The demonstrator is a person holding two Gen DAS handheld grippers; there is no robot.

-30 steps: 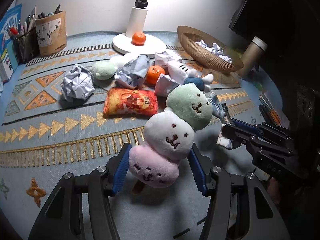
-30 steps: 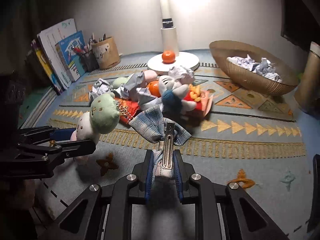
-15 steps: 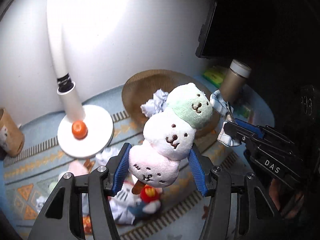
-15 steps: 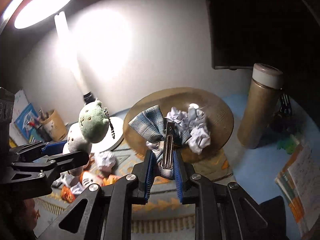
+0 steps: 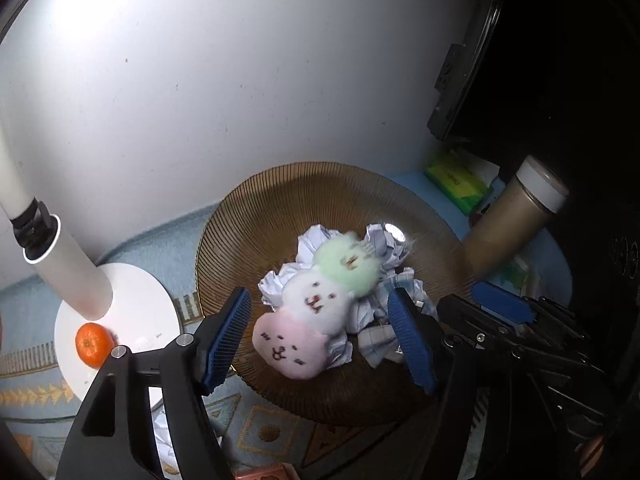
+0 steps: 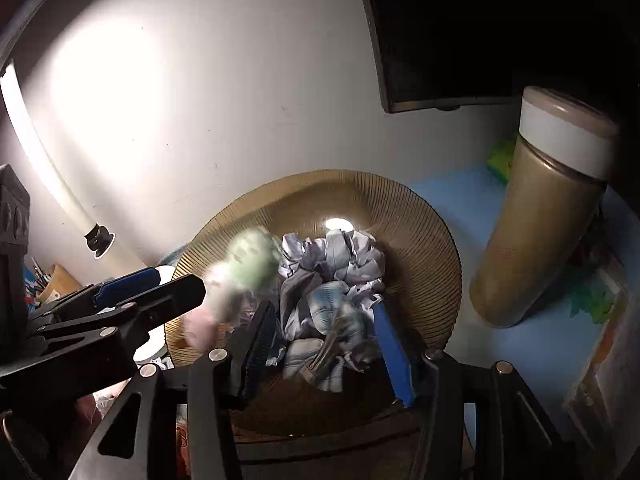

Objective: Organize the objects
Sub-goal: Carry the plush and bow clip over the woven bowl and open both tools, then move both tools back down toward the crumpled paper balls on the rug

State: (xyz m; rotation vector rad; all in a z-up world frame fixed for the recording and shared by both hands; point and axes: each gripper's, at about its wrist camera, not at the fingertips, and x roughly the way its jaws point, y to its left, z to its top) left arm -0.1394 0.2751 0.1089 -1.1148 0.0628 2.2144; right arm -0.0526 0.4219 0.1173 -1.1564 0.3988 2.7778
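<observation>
A brown ribbed bowl (image 5: 248,232) holds crumpled paper balls (image 5: 316,240). A plush of three stacked bear heads, pink, white and green (image 5: 316,304), is free of my open left gripper (image 5: 320,332) and blurred over the paper in the bowl. It also shows blurred in the right wrist view (image 6: 236,276). My right gripper (image 6: 324,340) is open above the bowl (image 6: 420,240). The plaid hair bow with its metal clip (image 6: 332,340) is loose between the jaws, blurred, over the paper (image 6: 336,256).
A tan flask with a white band (image 6: 540,232) stands right of the bowl. A white lamp base (image 5: 132,320) with a tangerine (image 5: 94,344) is to the left. A pen holder (image 6: 56,280) and a green box (image 5: 456,184) sit farther off.
Both grippers rose from the mat and moved over the bowl. Both have opened: the plush and the hair bow are released and dropping onto the paper.
</observation>
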